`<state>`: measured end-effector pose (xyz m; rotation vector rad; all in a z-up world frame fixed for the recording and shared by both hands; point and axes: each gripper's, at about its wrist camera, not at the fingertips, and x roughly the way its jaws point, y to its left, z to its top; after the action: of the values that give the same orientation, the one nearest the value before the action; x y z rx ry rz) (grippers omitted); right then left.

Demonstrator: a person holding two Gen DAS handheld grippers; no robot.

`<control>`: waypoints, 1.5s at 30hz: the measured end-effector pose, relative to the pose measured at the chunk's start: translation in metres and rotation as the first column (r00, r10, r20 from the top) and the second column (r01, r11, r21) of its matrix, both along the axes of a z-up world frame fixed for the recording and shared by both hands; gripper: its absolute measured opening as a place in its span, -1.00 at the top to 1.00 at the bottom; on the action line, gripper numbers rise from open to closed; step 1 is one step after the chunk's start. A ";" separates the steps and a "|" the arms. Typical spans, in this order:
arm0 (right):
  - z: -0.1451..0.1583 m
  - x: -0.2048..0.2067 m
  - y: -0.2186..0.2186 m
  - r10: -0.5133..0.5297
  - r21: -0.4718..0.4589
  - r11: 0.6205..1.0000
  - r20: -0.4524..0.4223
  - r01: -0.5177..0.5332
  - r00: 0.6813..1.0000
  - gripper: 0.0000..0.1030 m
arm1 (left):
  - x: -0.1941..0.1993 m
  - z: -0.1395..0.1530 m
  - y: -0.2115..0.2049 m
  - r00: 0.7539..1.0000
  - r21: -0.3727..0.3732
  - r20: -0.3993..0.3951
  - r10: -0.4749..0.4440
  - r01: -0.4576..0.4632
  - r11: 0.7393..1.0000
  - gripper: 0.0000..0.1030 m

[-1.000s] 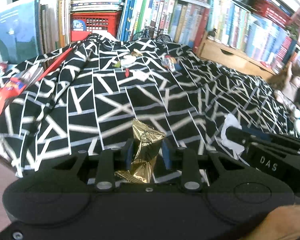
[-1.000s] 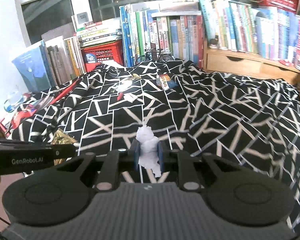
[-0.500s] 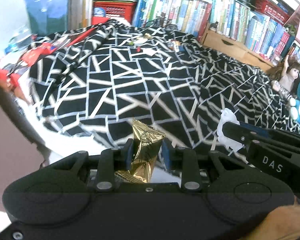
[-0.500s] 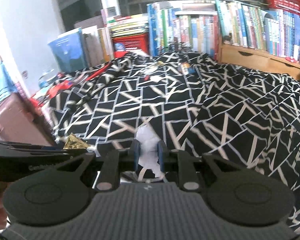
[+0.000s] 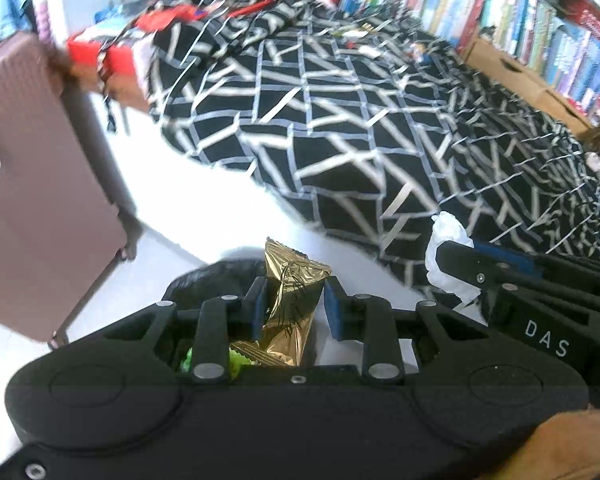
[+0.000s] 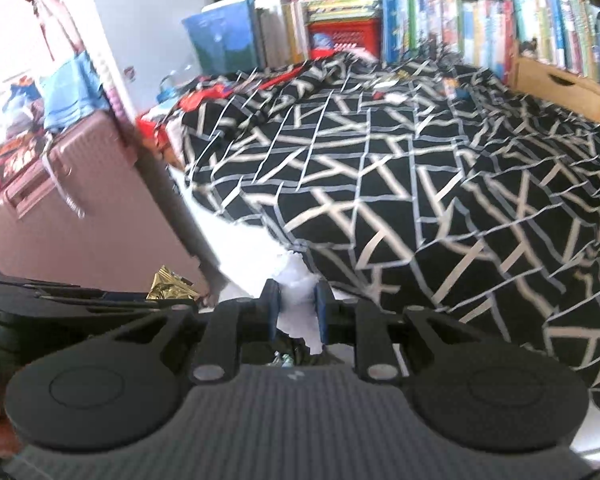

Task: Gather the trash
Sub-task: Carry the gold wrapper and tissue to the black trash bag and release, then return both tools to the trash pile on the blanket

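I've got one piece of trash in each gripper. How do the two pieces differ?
The left gripper holds a shiny gold foil wrapper; the right gripper holds a matte white crumpled tissue. The wrapper has crisp creases and a serrated edge; the tissue is soft and ragged. Both are clamped upright between blue pads.

place: home bedroom | bed under a black quilt with white geometric lines (image 6: pixel 400 184) | long wooden bookshelf packed with upright colourful books (image 6: pixel 540 32) along the far side | dusty-pink hard-shell suitcase (image 6: pixel 80 216) standing on the white floor (image 5: pixel 172 248) beside the bed | red plastic crate (image 6: pixel 342 34) among stacked books
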<state>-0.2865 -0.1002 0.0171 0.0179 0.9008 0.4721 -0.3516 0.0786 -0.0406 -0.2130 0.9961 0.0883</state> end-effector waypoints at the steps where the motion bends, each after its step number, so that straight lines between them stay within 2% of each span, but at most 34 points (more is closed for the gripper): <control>1: -0.005 -0.001 0.003 0.006 0.000 1.000 -0.009 -0.006 1.000 0.55 | -0.003 -0.006 0.004 1.000 0.001 -0.006 0.007 -0.007 1.000 0.45; 8: -0.050 -0.009 0.028 0.054 -0.008 0.998 -0.066 -0.055 0.996 0.55 | -0.010 -0.061 0.028 0.997 0.002 -0.065 0.041 -0.041 0.999 0.45; 20: -0.163 -0.011 0.069 0.080 -0.059 0.994 -0.187 -0.093 0.979 0.55 | -0.008 -0.196 0.067 0.980 -0.025 -0.183 0.078 -0.084 0.996 0.45; 26: -0.203 -0.007 0.081 0.072 -0.069 0.994 -0.222 -0.089 0.972 0.54 | -0.004 -0.240 0.085 0.976 -0.045 -0.200 0.091 -0.102 0.994 0.45; 30: -0.222 0.001 0.091 0.067 -0.076 0.993 -0.232 -0.087 0.970 0.52 | 0.005 -0.259 0.092 0.977 -0.046 -0.196 0.088 -0.099 0.994 0.44; 33: -0.232 0.005 0.094 0.065 -0.073 0.994 -0.239 -0.085 0.969 0.34 | 0.011 -0.267 0.095 0.977 -0.050 -0.197 0.080 -0.092 0.994 0.38; 34: -0.235 0.006 0.095 0.060 -0.072 0.994 -0.243 -0.080 0.968 0.05 | 0.011 -0.268 0.095 0.977 -0.048 -0.199 0.080 -0.091 0.995 0.31; 38: -0.234 0.011 0.097 0.042 -0.075 0.995 -0.248 -0.062 0.968 -0.03 | 0.015 -0.268 0.102 0.973 -0.045 -0.215 0.089 -0.101 0.994 -0.07; 41: -0.227 0.015 0.099 0.034 -0.079 0.995 -0.251 -0.055 0.967 -0.09 | 0.015 -0.258 0.107 0.970 -0.048 -0.220 0.106 -0.119 0.992 -0.26; 45: -0.210 0.017 0.099 0.018 -0.082 0.996 -0.247 -0.039 0.969 -0.11 | 0.016 -0.238 0.109 0.969 -0.049 -0.215 0.121 -0.135 0.990 -0.38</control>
<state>-0.2690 -0.0013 -0.1926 -0.0159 1.1661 0.4636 -0.3360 0.1878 -0.2786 -0.3316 1.1975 0.2004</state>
